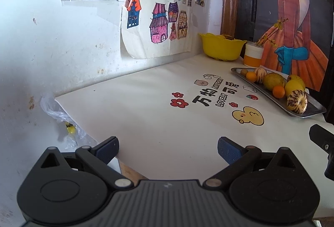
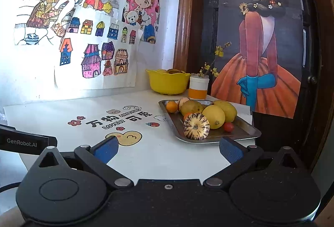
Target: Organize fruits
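A metal tray (image 2: 246, 133) (image 1: 313, 111) sits at the table's right side and holds several fruits: a striped melon (image 2: 196, 126) (image 1: 296, 101), yellow lemons (image 2: 214, 116) (image 1: 294, 87), small oranges (image 2: 171, 106) (image 1: 278, 91), a greenish fruit (image 2: 191, 107) (image 1: 273, 81) and a small red tomato (image 2: 228, 126). A yellow bowl (image 2: 167, 82) (image 1: 222, 46) with fruit inside stands at the back by the wall. My left gripper (image 1: 168, 148) is open and empty over the table's near left. My right gripper (image 2: 169, 148) is open and empty just in front of the tray.
A white and orange cup (image 2: 198, 87) (image 1: 253, 54) with twigs stands beside the bowl. The white table (image 1: 146, 112) has printed cartoons. A plastic bag (image 1: 62, 120) lies off its left edge. Drawings cover the wall; a poster stands behind the tray.
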Tool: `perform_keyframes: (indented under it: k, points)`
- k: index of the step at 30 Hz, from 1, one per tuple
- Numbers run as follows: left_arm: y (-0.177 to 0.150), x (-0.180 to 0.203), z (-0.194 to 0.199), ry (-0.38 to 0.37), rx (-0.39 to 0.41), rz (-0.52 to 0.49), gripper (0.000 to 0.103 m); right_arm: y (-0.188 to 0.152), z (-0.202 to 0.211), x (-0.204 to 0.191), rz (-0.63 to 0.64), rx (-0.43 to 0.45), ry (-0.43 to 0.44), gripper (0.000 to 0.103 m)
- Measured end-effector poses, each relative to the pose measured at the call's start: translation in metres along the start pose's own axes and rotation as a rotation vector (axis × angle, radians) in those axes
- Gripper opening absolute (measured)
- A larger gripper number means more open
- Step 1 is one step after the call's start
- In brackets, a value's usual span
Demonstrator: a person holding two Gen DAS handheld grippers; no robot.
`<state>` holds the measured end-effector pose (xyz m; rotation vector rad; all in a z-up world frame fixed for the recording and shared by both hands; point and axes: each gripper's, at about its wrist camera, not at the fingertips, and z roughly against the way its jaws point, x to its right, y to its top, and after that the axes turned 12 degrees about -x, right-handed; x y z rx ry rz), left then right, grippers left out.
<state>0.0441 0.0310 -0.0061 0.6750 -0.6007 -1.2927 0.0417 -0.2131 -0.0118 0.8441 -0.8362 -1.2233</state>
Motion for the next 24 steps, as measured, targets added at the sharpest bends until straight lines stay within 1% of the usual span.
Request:
perform_keyframes:
  k: [24]
  points:
    - [0.0003, -0.0005, -0.0006, 0.000, -0.011, -0.010, 0.102, 0.0000, 0.0003, -0.0014, 0.002, 0.000, -0.001, 0.102]
